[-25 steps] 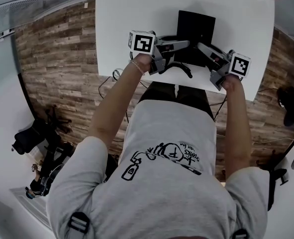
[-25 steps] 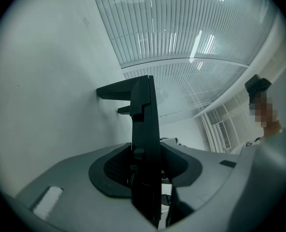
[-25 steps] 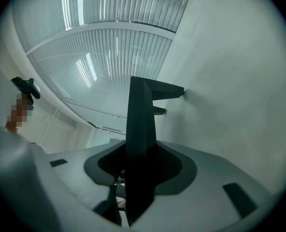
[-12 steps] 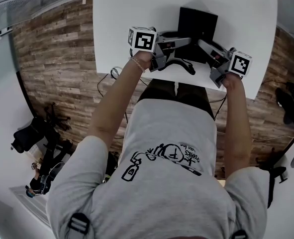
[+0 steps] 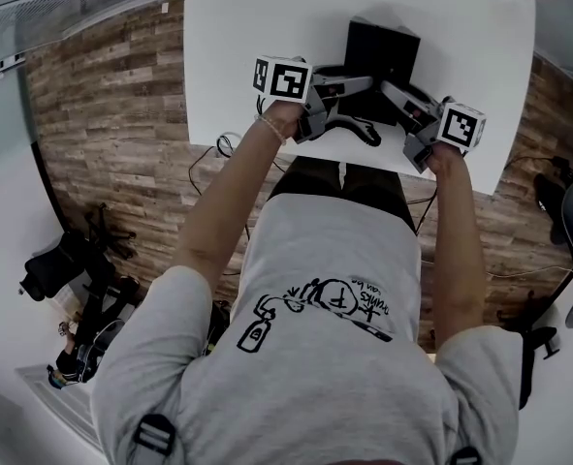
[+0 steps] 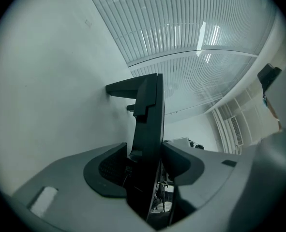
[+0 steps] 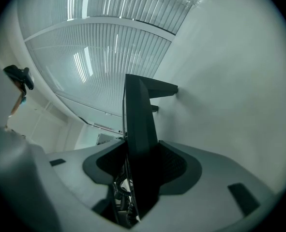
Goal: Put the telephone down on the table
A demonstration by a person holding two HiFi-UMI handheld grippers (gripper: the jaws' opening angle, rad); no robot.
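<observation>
Black telephone [image 5: 383,51] on white table [image 5: 247,27], forearms extended, left gripper [image 5: 362,85] and right gripper [image 5: 393,91] flanking it, jaws opening around its edges

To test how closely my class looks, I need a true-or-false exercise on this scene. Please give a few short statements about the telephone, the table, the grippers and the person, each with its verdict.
1. The telephone is black. True.
2. The table is brown wood. False: the table is white; it is the floor that has the wood pattern.
3. The telephone stands between the jaws of both the left gripper and the right gripper. True; both pairs of jaws are opening.
4. The person's shirt is black. False: it is light grey with a drawing on it.
</observation>
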